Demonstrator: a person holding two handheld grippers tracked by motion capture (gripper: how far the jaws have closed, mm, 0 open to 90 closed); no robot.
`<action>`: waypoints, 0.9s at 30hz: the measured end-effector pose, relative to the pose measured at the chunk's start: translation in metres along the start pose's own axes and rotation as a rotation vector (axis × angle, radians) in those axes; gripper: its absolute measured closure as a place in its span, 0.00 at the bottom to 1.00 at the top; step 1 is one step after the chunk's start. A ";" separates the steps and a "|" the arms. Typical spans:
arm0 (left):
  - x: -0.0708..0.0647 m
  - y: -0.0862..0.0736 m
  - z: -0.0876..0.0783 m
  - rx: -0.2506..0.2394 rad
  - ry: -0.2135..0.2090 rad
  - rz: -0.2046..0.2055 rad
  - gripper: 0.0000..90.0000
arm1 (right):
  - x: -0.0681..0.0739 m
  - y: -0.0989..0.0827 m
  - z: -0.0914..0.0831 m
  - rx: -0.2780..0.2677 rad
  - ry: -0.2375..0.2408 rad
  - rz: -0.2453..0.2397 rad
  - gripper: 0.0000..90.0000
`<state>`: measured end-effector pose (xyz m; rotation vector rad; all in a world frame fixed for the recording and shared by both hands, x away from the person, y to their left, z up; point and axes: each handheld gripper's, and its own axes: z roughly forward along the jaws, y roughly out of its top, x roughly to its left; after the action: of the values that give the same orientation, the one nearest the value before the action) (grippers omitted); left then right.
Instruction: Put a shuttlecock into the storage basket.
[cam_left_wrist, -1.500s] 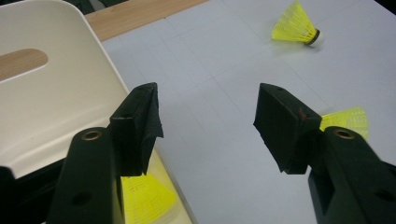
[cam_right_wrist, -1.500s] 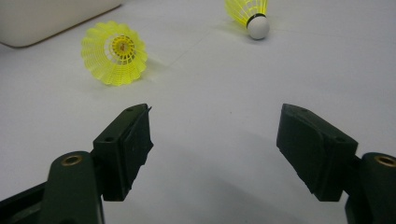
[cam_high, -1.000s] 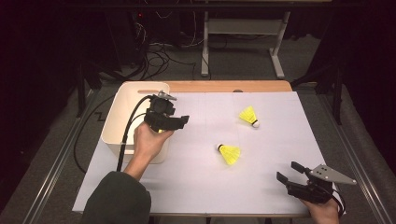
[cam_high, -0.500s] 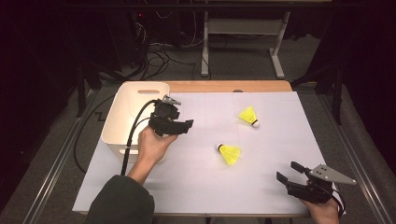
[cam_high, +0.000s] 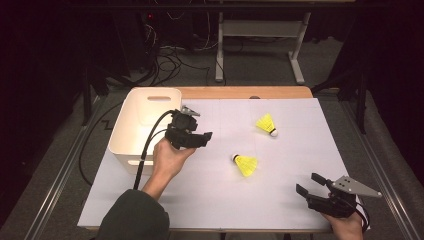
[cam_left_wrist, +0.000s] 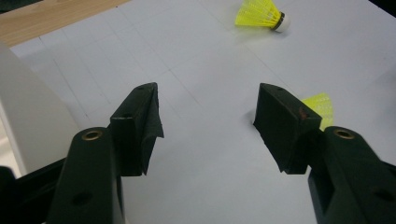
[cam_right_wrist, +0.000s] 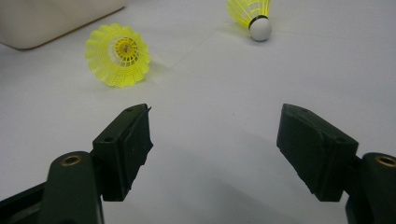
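A white plastic bin (cam_high: 134, 131) with rounded corners is set on the table (cam_high: 210, 200)—its contents cannot be told. Two yellow mesh-skirted shuttlecocks (cam_high: 245, 164) are left outside. Both grippers' jaws—left gripper (cam_high: 200, 139), right gripper (cam_high: 310, 184)—are held apart, empty.

Two yellow shuttlecocks lie on their sides, well apart: the near shuttlecock (cam_high: 245, 164) mid-table, the far shuttlecock (cam_high: 266, 124), seemingly white-corked, beyond it.

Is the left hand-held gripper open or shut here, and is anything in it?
Open and empty. The left hand-held gripper has its jaws wide apart over bare white table, beside the white bin.
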<state>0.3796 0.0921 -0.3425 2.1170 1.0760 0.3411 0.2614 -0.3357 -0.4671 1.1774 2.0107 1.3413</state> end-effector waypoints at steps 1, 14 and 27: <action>-0.001 0.000 0.000 0.000 -0.002 0.000 0.46 | 0.000 0.000 0.000 0.000 0.000 0.000 0.30; -0.007 -0.004 0.006 0.004 -0.014 0.011 0.46 | 0.000 0.000 0.000 0.000 -0.001 0.001 0.30; -0.015 -0.008 0.016 0.011 -0.033 0.019 0.46 | 0.000 0.000 0.000 -0.003 0.000 0.002 0.30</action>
<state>0.3738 0.0759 -0.3580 2.1365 1.0411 0.3095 0.2612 -0.3361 -0.4668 1.1780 2.0073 1.3455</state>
